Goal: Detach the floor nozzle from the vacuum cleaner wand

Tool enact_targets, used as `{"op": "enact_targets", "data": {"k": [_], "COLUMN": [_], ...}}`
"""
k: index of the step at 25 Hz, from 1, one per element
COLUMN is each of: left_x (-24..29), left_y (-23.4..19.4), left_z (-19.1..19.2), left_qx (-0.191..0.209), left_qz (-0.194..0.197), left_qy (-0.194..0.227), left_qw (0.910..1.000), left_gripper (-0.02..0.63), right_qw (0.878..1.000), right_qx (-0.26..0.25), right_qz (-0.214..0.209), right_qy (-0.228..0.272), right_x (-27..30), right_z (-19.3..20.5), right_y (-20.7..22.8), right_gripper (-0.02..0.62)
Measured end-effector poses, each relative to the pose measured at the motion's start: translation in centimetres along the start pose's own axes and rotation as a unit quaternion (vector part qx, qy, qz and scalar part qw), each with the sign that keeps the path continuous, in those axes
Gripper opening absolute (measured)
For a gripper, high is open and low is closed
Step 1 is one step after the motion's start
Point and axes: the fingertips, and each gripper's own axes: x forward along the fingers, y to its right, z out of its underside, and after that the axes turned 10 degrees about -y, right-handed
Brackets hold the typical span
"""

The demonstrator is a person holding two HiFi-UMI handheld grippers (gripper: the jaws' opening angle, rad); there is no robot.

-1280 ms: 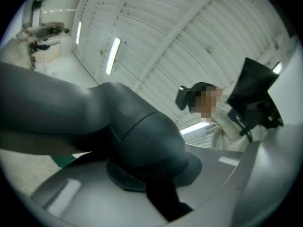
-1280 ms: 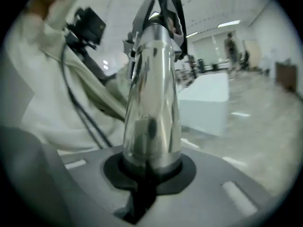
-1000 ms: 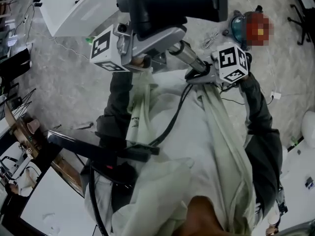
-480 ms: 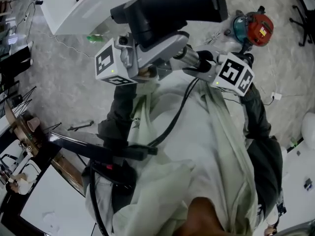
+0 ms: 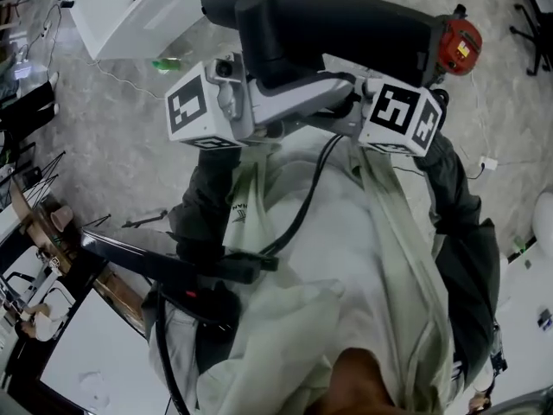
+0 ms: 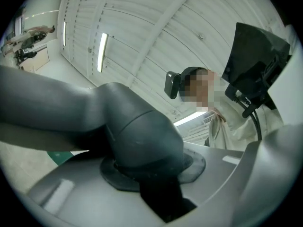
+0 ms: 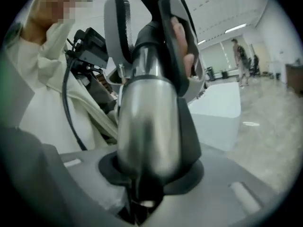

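Observation:
The dark floor nozzle (image 5: 337,24) is held up in front of the person. Its grey neck (image 5: 294,98) runs between the two marker cubes. My left gripper (image 5: 251,115) is at the neck's left end. In the left gripper view the dark grey elbow of the nozzle (image 6: 137,136) lies between its jaws (image 6: 156,183), which have just been opening; a wide dark gap shows under the elbow. My right gripper (image 5: 354,115) has just been closing, and its jaws (image 7: 142,193) sit snug on the silver wand (image 7: 149,126). The wand is hidden in the head view.
A white cabinet (image 5: 138,11) stands at the back left. A red vacuum body (image 5: 458,46) sits on the floor behind the nozzle. A black rig with a cable (image 5: 181,271) hangs on the person's chest. A white block (image 7: 218,103) and a distant person (image 7: 241,56) are to the right.
The nozzle head has swung right and now covers the teal part of the vacuum body. The right gripper has moved left and up to the neck, hiding the silver wand.

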Motion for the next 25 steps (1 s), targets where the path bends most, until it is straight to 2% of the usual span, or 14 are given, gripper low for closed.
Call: {"op": "enact_targets", "data": {"k": [3, 5, 8, 10, 12, 14, 15, 16, 17, 18, 20, 21, 23, 25], "left_x": [0.4, 0.6, 0.6, 1.1, 1.6, 1.6, 1.4, 1.2, 1.1, 1.0, 1.2, 1.6, 2.4, 2.4], "left_y": [0.2, -0.4, -0.6, -0.1, -1.0, -2.6, -3.2, -3.6, -3.8, -3.6, -2.2, -1.1, 0.7, 0.6], "left_z": [0.2, 0.3, -0.2, -0.2, 0.4, 1.3, 1.7, 2.0, 2.1, 2.2, 2.3, 2.5, 3.1, 3.5], "left_qx": [-0.003, -0.008, -0.002, 0.002, -0.009, -0.034, -0.045, -0.051, -0.052, -0.048, -0.027, -0.015, -0.008, -0.034], "left_qz": [0.01, 0.0, 0.0, 0.003, -0.036, -0.096, -0.116, -0.124, -0.12, -0.104, -0.05, -0.022, 0.014, 0.013], "left_qy": [-0.004, -0.005, -0.004, -0.006, -0.013, -0.02, -0.023, -0.025, -0.026, -0.024, -0.021, -0.021, -0.02, -0.009], "left_qw": [0.9999, 1.0, 1.0, 1.0, 0.9992, 0.9945, 0.9919, 0.9906, 0.9911, 0.9931, 0.9981, 0.9994, 0.9997, 0.9993], "left_gripper": [0.101, 0.086, 0.066, 0.063, 0.063, 0.063, 0.063, 0.063, 0.065, 0.067, 0.072, 0.074, 0.075, 0.075], "right_qw": [0.99, 0.993, 1.0, 0.992, 0.969, 0.929, 0.914, 0.91, 0.918, 0.937, 0.98, 0.994, 0.997, 0.977], "right_qx": [-0.015, -0.014, -0.001, -0.003, 0.007, 0.028, 0.037, 0.043, 0.044, 0.038, 0.017, 0.006, -0.009, 0.001], "right_qz": [-0.137, -0.12, 0.023, 0.124, 0.247, 0.37, 0.404, 0.412, 0.393, 0.348, 0.198, 0.105, -0.082, -0.215], "right_qy": [-0.009, -0.006, -0.002, 0.005, 0.008, -0.001, -0.007, -0.013, -0.017, -0.018, -0.009, -0.001, 0.002, -0.008], "right_x": [-0.4, -0.8, -0.9, -1.3, -2.2, -3.2, -3.4, -3.2, -2.9, -2.3, -1.1, -0.9, -1.3, -2.0], "right_z": [0.2, -0.4, -0.5, -0.2, 0.5, 1.6, 2.0, 2.4, 2.6, 2.7, 3.1, 3.4, 4.5, 5.1], "right_y": [-2.1, -1.6, 0.4, 1.3, 3.0, 4.8, 5.4, 5.7, 5.6, 5.2, 3.0, 1.3, -2.3, -4.8], "right_gripper": [0.136, 0.135, 0.088, 0.082, 0.08, 0.08, 0.08, 0.08, 0.079, 0.078, 0.075, 0.072, 0.062, 0.051]}}
